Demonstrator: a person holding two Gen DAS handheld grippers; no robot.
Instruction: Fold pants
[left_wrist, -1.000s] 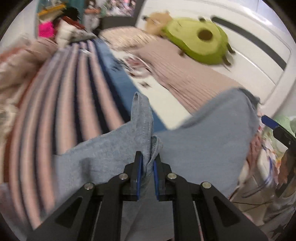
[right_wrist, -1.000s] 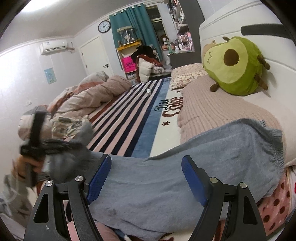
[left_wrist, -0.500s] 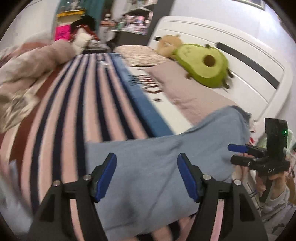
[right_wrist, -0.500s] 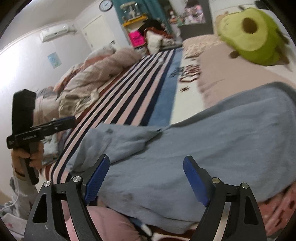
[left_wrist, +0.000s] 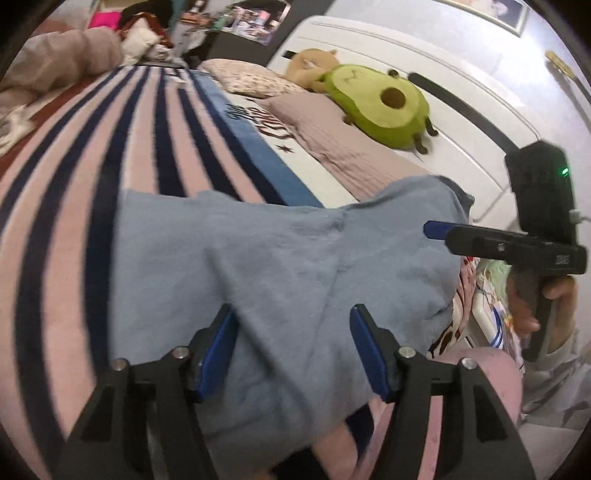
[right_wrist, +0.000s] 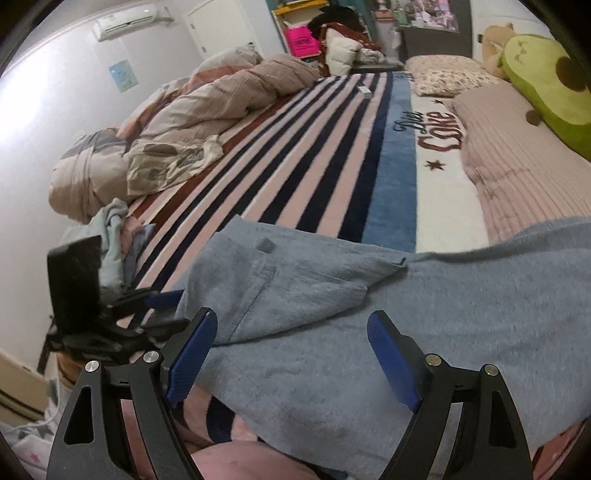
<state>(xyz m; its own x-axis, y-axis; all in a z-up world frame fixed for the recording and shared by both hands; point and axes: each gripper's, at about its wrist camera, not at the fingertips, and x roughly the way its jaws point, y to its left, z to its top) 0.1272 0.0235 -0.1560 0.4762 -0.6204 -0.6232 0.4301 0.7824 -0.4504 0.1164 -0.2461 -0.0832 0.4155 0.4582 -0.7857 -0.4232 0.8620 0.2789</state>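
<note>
Grey-blue pants (left_wrist: 280, 266) lie across the near edge of the striped bed, one leg end folded back over the rest (right_wrist: 295, 288). My left gripper (left_wrist: 291, 350) is open and empty, just above the pants' near edge. My right gripper (right_wrist: 291, 354) is open and empty, above the pants' near part. The right gripper also shows at the right in the left wrist view (left_wrist: 436, 230), beside the pants' waist end. The left gripper shows at the left in the right wrist view (right_wrist: 162, 306), by the folded leg end.
A striped blanket (right_wrist: 314, 155) covers the bed. A green avocado plush (left_wrist: 380, 105) and pillows lie by the white headboard (left_wrist: 461, 110). A rumpled duvet (right_wrist: 207, 110) and loose clothes (right_wrist: 110, 236) lie at the far left. A pink cushion (right_wrist: 240, 461) is below the pants.
My left gripper let go of the pants' leg end and opened; the leg now lies folded back on the pants. Both grippers have come down closer to the cloth.
</note>
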